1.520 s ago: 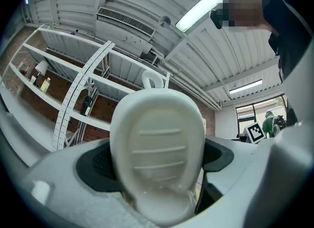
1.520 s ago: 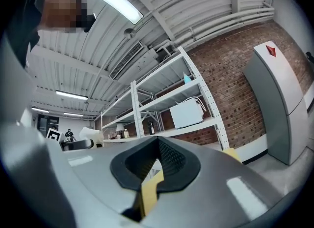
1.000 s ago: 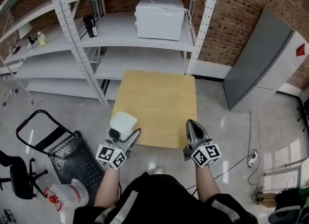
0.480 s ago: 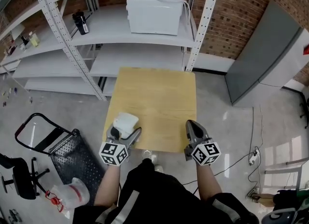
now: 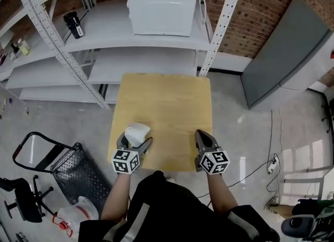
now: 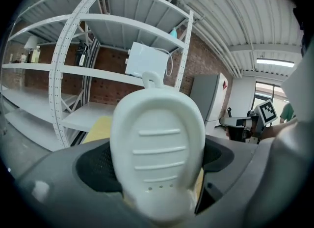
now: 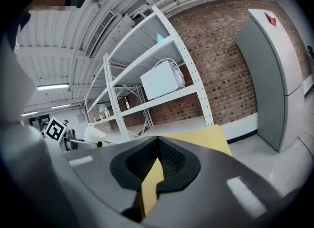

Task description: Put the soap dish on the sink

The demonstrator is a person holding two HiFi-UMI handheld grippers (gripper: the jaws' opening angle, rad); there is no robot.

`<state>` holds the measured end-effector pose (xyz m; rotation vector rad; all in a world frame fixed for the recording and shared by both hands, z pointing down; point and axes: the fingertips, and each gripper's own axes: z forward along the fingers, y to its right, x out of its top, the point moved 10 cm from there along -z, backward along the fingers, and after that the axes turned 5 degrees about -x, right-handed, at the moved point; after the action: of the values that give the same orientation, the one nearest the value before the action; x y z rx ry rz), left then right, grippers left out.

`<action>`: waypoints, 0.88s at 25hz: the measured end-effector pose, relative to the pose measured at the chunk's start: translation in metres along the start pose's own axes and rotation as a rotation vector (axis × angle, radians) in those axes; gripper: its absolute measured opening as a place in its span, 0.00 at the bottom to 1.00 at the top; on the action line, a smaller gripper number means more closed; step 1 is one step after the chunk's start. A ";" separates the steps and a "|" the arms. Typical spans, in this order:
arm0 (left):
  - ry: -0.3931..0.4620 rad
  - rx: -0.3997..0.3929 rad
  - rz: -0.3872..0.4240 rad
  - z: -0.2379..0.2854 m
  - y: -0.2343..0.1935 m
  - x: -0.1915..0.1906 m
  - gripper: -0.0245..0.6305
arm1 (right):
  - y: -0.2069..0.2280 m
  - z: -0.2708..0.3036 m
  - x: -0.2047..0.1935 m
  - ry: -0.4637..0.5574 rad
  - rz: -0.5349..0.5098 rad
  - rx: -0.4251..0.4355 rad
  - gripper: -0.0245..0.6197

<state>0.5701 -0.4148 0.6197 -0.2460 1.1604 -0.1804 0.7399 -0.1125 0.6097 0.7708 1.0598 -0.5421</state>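
L gripper (image 5: 134, 141) gripping soap dish (image 5: 138, 132), R gripper (image 5: 202, 136) closed, both over table (image 5: 167, 103)

The left gripper (image 5: 135, 140) and right gripper (image 5: 202, 136) have advanced farther over the table (image 5: 167, 105).

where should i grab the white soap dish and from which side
Probably its near end, squeezed across the width, coming from the person's side. The soap dish is a ridged oval, and the left gripper grips it that way.
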 end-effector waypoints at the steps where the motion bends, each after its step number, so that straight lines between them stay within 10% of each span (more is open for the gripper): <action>1: -0.021 0.005 -0.004 0.007 -0.005 -0.003 0.75 | 0.002 0.006 -0.003 -0.014 0.004 -0.010 0.05; 22: -0.412 0.061 0.004 0.080 -0.045 -0.057 0.76 | 0.013 0.061 -0.070 -0.292 0.046 -0.129 0.05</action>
<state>0.6206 -0.4353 0.7130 -0.2146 0.7452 -0.1531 0.7553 -0.1493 0.6944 0.5808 0.7966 -0.5234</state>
